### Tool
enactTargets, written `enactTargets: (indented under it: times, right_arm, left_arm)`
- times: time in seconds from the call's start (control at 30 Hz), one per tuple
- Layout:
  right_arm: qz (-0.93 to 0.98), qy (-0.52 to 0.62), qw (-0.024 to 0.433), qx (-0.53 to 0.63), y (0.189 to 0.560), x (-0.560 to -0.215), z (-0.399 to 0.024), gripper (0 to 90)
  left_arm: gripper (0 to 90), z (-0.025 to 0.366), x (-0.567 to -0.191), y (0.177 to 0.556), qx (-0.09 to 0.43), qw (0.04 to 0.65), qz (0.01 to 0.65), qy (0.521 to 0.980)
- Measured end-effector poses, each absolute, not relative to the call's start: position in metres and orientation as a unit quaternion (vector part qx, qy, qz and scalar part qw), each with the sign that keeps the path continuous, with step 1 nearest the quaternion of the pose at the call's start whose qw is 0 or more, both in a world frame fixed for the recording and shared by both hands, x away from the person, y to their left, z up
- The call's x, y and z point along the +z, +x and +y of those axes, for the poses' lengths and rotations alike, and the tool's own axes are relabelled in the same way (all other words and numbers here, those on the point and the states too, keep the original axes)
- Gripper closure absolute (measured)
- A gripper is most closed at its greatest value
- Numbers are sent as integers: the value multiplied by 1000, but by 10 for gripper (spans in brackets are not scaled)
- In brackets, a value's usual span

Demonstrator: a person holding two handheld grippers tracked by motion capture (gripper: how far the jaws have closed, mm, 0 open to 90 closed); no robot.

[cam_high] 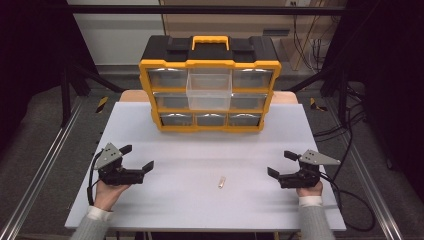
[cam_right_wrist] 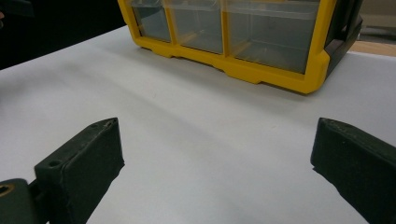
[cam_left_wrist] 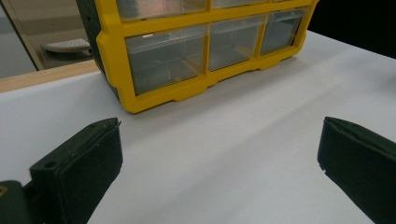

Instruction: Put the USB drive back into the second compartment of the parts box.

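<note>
A yellow and black organizer stands at the far middle of the white table, its clear drawers facing the person. One drawer, in the middle of the top row, is pulled well out toward the person; the others sit flush. A small pale peg lies alone on the table in front of the organizer, well apart from it and a little right of its middle.

The left gripper is held in the left hand in front of the organizer and off to its left side, jaws spread wide with nothing between them. The right gripper, in the right hand, mirrors it off the organizer's right side, jaws likewise released and empty. The peg lies between the two grippers, nearer the right one, touching neither.

In the left gripper view the organizer's bottom row of drawers rises beyond the parted jaws; in the right gripper view the organizer stands ahead in the same way.
</note>
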State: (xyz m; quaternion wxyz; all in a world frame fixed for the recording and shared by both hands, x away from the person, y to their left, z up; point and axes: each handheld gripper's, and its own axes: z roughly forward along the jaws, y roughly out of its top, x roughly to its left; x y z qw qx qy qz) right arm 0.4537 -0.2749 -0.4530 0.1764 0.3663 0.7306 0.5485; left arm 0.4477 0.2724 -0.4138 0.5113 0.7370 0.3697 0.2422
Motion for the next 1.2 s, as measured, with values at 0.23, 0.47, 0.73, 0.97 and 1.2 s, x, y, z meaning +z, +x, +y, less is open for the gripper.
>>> enactTargets:
  times: [0.23, 0.47, 0.73, 0.97, 1.2]
  right_arm:
    - [732, 363, 179, 549, 453, -453, -275, 27]
    - [731, 365, 176, 549, 453, -453, -275, 27]
    - [732, 364, 177, 548, 453, -453, -275, 27]
    - [731, 363, 179, 550, 453, -453, -275, 27]
    - [732, 362, 179, 549, 453, -453, -275, 27]
  left_arm:
    - [0, 259, -407, 450, 248, 504, 364, 743]
    - [0, 244, -402, 451, 247, 506, 355, 746]
    - [0, 228, -402, 452, 239, 506, 348, 752]
    - [0, 215, -401, 454, 232, 507, 344, 756]
    - [0, 200, -401, 455, 225, 507, 337, 761]
